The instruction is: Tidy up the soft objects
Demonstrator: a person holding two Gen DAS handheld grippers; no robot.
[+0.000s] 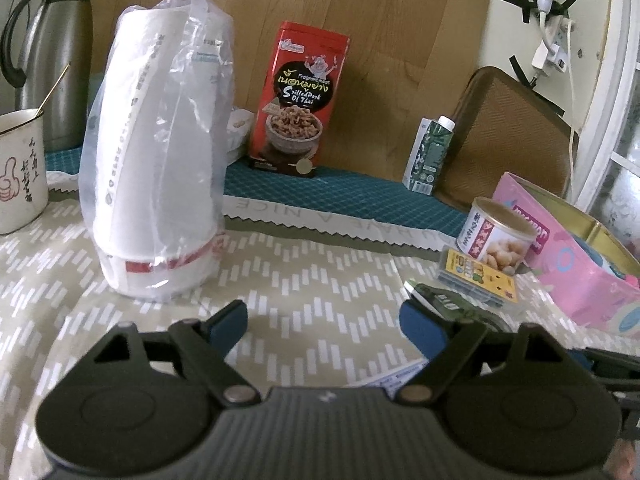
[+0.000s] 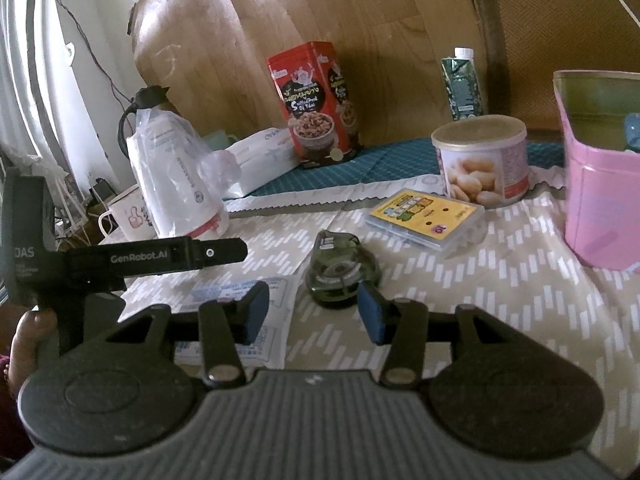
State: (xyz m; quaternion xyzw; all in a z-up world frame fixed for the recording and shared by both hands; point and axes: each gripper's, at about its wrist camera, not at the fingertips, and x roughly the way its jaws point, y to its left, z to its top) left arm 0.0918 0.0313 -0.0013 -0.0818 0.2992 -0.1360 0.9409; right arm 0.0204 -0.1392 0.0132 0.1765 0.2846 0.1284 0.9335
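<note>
A clear plastic bag holding a stack of white paper cups (image 1: 156, 152) stands on the patterned tablecloth (image 1: 312, 280), ahead and left of my left gripper (image 1: 324, 326), which is open and empty. The bag also shows in the right wrist view (image 2: 176, 176) at the left. A white tissue pack (image 2: 260, 160) lies behind it. My right gripper (image 2: 314, 314) is open and empty, just in front of a green tape dispenser (image 2: 340, 268). The dispenser also shows in the left wrist view (image 1: 444, 300) by the left gripper's right finger.
A red snack tin (image 1: 300, 98), a green carton (image 1: 430, 154), a round nut can (image 2: 484, 160), a yellow card box (image 2: 426, 216), a pink open tin (image 2: 600, 184), an enamel mug (image 1: 20, 168) and a steel thermos (image 1: 52, 60) stand around. A printed paper (image 2: 240, 300) lies under the right gripper.
</note>
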